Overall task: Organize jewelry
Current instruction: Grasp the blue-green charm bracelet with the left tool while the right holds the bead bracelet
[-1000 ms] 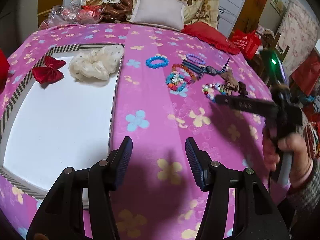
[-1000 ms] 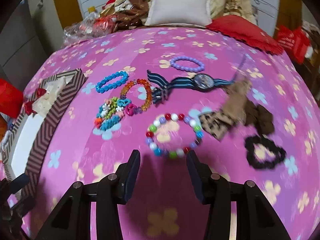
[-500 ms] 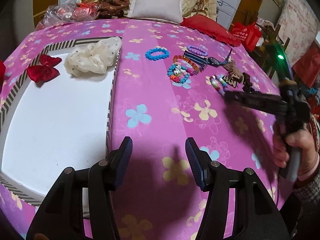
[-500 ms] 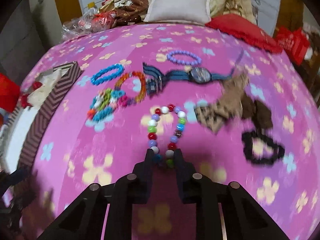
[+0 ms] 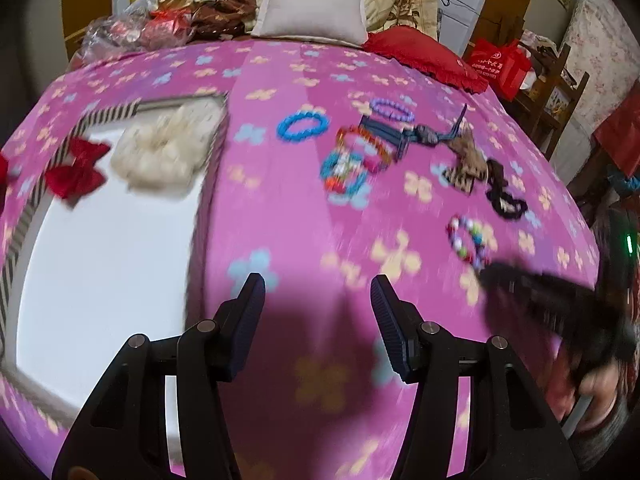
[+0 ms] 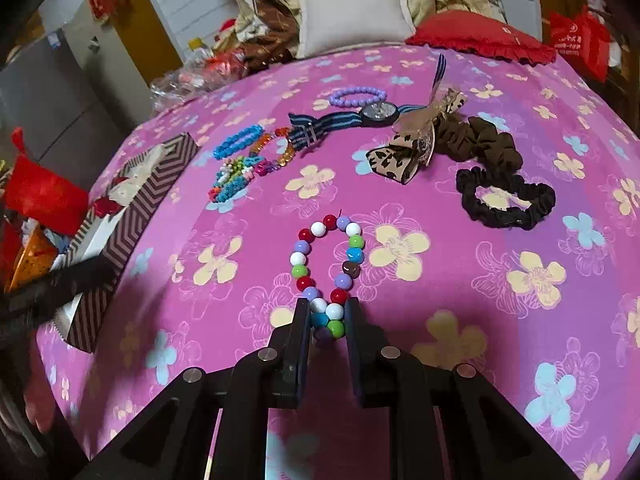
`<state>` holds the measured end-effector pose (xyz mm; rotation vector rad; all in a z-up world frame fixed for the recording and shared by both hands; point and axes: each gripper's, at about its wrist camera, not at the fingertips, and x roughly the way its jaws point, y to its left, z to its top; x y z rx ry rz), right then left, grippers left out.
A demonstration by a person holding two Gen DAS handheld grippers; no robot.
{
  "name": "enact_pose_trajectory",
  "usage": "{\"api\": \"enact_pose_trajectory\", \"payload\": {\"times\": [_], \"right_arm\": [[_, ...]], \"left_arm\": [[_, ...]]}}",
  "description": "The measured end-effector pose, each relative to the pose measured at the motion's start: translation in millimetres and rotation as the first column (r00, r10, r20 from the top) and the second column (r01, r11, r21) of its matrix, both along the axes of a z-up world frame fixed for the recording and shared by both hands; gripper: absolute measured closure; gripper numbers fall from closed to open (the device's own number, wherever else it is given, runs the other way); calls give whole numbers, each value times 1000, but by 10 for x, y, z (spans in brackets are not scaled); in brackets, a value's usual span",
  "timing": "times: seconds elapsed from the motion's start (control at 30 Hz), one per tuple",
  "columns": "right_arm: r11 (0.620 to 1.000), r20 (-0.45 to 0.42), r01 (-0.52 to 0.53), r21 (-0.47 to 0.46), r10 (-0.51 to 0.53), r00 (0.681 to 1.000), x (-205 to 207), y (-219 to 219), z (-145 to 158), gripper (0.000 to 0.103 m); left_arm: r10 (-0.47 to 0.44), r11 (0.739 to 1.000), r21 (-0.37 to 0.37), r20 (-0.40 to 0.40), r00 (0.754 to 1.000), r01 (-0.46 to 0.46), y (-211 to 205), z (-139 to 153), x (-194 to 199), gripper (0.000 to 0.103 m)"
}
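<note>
My right gripper [image 6: 327, 316] is shut on the near end of a multicoloured bead bracelet [image 6: 326, 258], which trails away over the pink flowered bedspread; it also shows in the left wrist view [image 5: 470, 240]. My left gripper [image 5: 318, 304] is open and empty, low over the bedspread beside the striped box [image 5: 100, 248]. The box has a white floor and holds a red bow [image 5: 76, 172] and a cream scrunchie [image 5: 164, 148]. Farther back lie a blue bracelet [image 6: 236, 142], a purple bracelet [image 6: 358, 95], a striped watch [image 6: 376, 114] and more bead bracelets [image 6: 240, 176].
A leopard-print bow [image 6: 404, 152], a brown scrunchie [image 6: 480, 140] and a black scrunchie [image 6: 506, 198] lie at the right. Pillows [image 5: 314, 14] and crumpled bags [image 5: 132, 32] line the bed's far edge. A red bag [image 5: 498, 64] and a wooden chair stand past the right edge.
My right gripper has closed on the bead bracelet and drawn it back toward me, away from the other jewelry. My left gripper stays open; its view has swung slightly.
</note>
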<state>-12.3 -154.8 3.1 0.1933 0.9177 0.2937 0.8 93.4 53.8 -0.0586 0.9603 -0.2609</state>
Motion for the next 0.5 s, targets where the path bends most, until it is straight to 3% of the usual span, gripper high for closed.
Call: {"api": "enact_pose_trajectory", "payload": {"times": [0.17,0.2,0.27,0.5], "right_arm": [[999,23,-24,33,23,999,-17,-49,-13,87],[999,24,-29,39,28,999,-15,-56,-14,87],[998,23,-37,54,36,999,-8,-78,-18,87],[994,19,-45,96,43,999,0,-140,-33,87]], "left_arm": [[4,1000,28,-41,999,-3,-263,-65,556,50],[6,1000,28,-48,999,-4,-285,-81,627,57],[8,1000,26,-77,997,-6,-347,-160,849,60],[3,997,83,-107,994,6,-541,-368,1148,62]]}}
